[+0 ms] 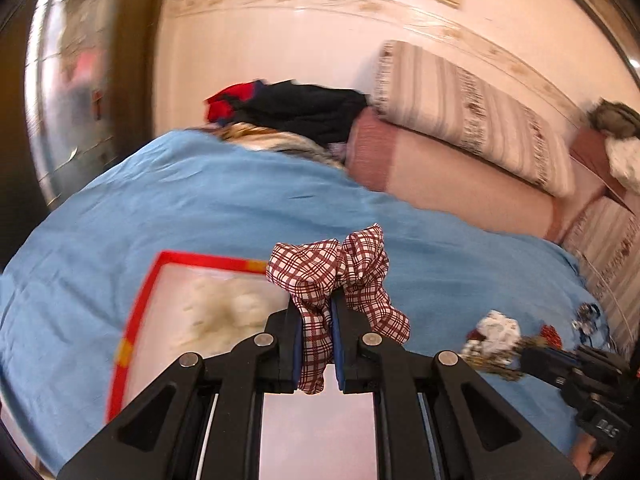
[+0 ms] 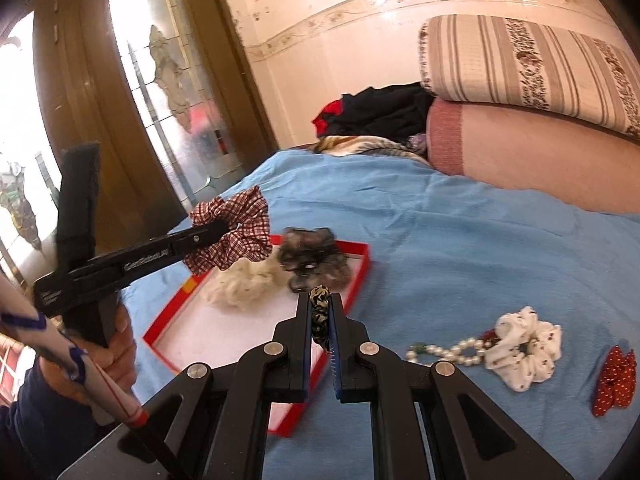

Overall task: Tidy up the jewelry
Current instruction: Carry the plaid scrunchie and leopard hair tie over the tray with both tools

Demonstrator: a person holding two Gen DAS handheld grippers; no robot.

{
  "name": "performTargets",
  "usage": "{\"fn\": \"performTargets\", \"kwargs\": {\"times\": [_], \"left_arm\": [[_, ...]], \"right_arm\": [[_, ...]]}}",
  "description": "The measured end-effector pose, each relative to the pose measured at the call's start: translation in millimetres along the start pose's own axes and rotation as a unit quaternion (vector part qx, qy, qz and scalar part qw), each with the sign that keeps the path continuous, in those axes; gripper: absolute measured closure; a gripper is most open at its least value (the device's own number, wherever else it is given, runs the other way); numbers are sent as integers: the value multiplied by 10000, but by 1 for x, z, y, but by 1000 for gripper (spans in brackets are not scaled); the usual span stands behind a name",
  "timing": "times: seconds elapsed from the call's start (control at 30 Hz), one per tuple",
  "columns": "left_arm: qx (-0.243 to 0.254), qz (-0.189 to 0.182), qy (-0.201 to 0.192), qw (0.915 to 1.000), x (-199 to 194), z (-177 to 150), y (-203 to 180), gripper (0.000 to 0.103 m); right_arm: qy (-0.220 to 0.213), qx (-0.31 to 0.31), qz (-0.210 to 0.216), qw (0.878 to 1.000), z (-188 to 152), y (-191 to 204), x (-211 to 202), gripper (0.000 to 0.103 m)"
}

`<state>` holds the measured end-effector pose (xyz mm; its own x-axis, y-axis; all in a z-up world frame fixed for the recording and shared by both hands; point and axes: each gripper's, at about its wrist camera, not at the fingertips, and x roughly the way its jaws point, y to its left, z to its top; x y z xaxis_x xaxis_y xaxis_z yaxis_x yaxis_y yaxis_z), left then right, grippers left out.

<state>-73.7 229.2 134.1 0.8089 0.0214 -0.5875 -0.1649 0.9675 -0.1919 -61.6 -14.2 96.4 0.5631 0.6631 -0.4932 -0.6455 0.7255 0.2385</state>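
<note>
My left gripper (image 1: 316, 300) is shut on a red-and-white plaid scrunchie (image 1: 344, 268), held in the air above the right part of a red-rimmed box (image 1: 136, 312) on the blue bedspread. A cream scrunchie (image 1: 224, 312) lies in the box. My right gripper (image 2: 321, 300) is shut on a dark mottled scrunchie (image 2: 320, 312). Its blurred loop sticks out past the fingertips, over the box's far right corner (image 2: 360, 264). The left gripper (image 2: 224, 228) and its plaid scrunchie (image 2: 236, 232) hang over the box's far left side. The right gripper (image 1: 524, 360) shows at the right edge of the left wrist view.
On the blue bedspread (image 2: 440, 240), right of the box, lie a white dotted scrunchie (image 2: 524, 348), a pearl bracelet (image 2: 452, 352) and a red dotted scrunchie (image 2: 614, 376). Pillows (image 2: 520, 60) and a clothes pile (image 2: 380, 116) line the far side. A wooden glazed door (image 2: 160, 80) stands at the left.
</note>
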Motion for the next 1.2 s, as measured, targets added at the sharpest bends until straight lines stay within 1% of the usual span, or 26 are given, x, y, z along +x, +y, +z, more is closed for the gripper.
{"fn": "performTargets", "kwargs": {"times": [0.13,0.2,0.23,0.37,0.47,0.7,0.9,1.07,1.2], "left_arm": [[-262,47,201,9994,5,-5,30,91],[-287,48,370,9989,13,-10,38,91],[-301,13,527,9982,20,-13,41,91],[-287,-69,889,9956,40,-20,39,91],[-252,-3,1021,9945,52,-24,36,91],[-295,87,1198,9923,72,-28,37,91],[-268,83,1242,9919,79,-28,34,91],[-252,53,1290,9913,85,-28,30,91],[-266,50,1322,9909,89,-28,30,91]], "right_arm": [[41,-22,169,9998,-1,14,7,95],[89,-4,259,9996,-2,21,13,95],[113,-3,292,9995,-2,25,17,95],[210,17,400,9990,-5,38,37,95],[256,-54,327,9991,-8,46,56,95],[428,-346,68,9985,-20,51,92,95],[775,-396,104,9962,-35,47,112,95],[950,-394,123,9946,-40,46,120,94],[1068,-384,29,9935,-44,45,128,94]]}}
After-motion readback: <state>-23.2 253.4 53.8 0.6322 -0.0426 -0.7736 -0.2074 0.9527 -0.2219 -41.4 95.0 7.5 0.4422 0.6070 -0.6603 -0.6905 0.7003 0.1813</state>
